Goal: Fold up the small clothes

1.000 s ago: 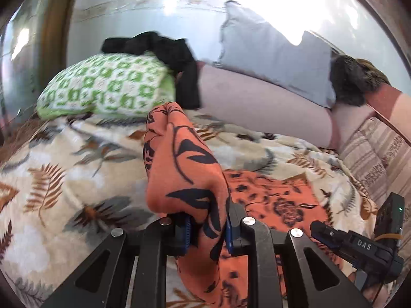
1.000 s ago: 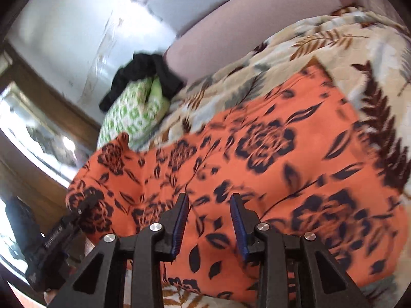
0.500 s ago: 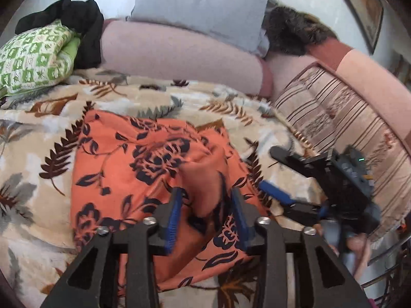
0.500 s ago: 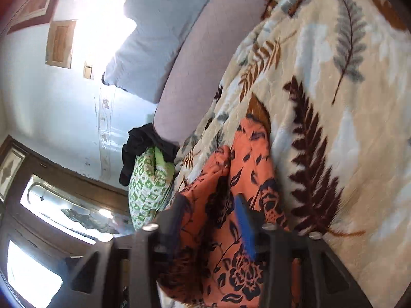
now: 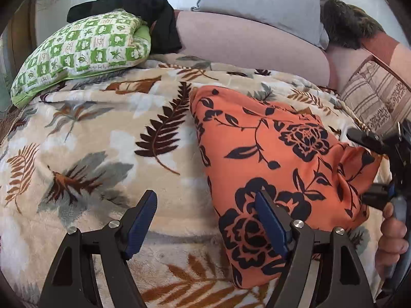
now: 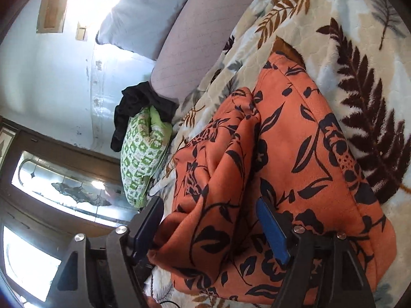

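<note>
Because the orange cloth with the black flower print (image 5: 277, 159) is now lying doubled on the bed, both pairs of tongs are letting it go, and their jaws have just been opening. The left tongs (image 5: 205, 220) are standing spread over the fleece blanket with brown and grey leaf print (image 5: 102, 154), which is covering the bed; one blue pad is hanging above the bare blanket and the other above the near edge of the cloth, so nothing is pinched there, probably because the fold on that side is finished and the cloth must rest by its own weight. The right tongs (image 6: 210, 228) are also spread, and a bunched ridge of the orange cloth is rising between their pads; it seems to lie against the left pad, but it is not squeezed, so I judge it as released. In the left wrist view the right tongs are showing at the far right corner of the cloth, with a hand (image 5: 393, 236) around their handle. The fold looks uneven near the right tongs, so some smoothing may be needed. The green and white checked pillow (image 5: 79, 51) and the black garment (image 5: 151, 12) are lying well apart at the bed's head, outside the working place.
</note>
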Tool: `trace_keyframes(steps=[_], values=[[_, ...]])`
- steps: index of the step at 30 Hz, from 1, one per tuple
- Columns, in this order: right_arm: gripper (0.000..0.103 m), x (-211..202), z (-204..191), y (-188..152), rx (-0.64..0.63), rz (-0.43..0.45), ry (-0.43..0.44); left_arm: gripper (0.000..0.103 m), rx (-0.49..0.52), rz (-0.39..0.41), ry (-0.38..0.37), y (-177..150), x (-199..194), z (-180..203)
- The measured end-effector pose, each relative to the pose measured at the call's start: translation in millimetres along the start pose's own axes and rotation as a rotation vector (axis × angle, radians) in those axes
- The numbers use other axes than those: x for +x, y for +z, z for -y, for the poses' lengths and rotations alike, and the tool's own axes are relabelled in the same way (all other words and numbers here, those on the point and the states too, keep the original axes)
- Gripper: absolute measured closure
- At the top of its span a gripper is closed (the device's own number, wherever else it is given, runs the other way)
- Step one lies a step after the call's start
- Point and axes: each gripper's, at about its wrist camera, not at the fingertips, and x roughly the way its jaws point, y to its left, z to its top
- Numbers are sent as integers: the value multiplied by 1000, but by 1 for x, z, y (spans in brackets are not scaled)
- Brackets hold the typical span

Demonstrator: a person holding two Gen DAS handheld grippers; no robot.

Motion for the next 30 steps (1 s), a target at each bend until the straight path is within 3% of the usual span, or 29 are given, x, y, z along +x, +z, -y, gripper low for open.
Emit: trace_keyframes(steps=[5,6,7,8,11,15,17,18,19,21,22,24,26,28,30], values=[[26,20,-16,-7,-91,14,-66,24,86,-9,-20,-6,1,18],[35,26,-19,-10,-129,0,-106,24,80,-16,-32,-6,2,17],[49,32,-23,-14,-178,-14,-154,24,73,-19,-46,-5,2,17],[74,36,-27,-17,-224,-15,-214,24,66,-17,-60,-3,3,17],[79,17,-45,-20,-335,80,-241,24,34,25,-105,3,-8,18],[80,-40,-80,-23,-526,294,-239,24,7,67,-186,8,-18,27],[80,-54,-74,-18,-538,304,-265,24,40,23,-167,4,-8,39],[80,-52,-63,-12,-508,244,-276,24,67,-18,-138,0,2,45],[79,-41,-44,-4,-443,121,-297,24,91,-63,-106,-4,13,51],[76,-17,4,5,-239,-83,-402,23,102,-121,-108,-9,26,55],[75,-19,13,8,-189,-89,-371,23,90,-120,-117,-10,26,55],[73,-37,9,18,-156,-41,-323,23,98,-106,-126,-8,21,57],[66,-59,-3,21,-204,96,-363,23,132,-105,-95,-10,20,59],[66,-73,-11,21,-225,205,-398,23,130,-122,-111,-11,23,57],[64,-82,-23,18,-262,254,-312,23,111,-141,-132,-12,25,55]])
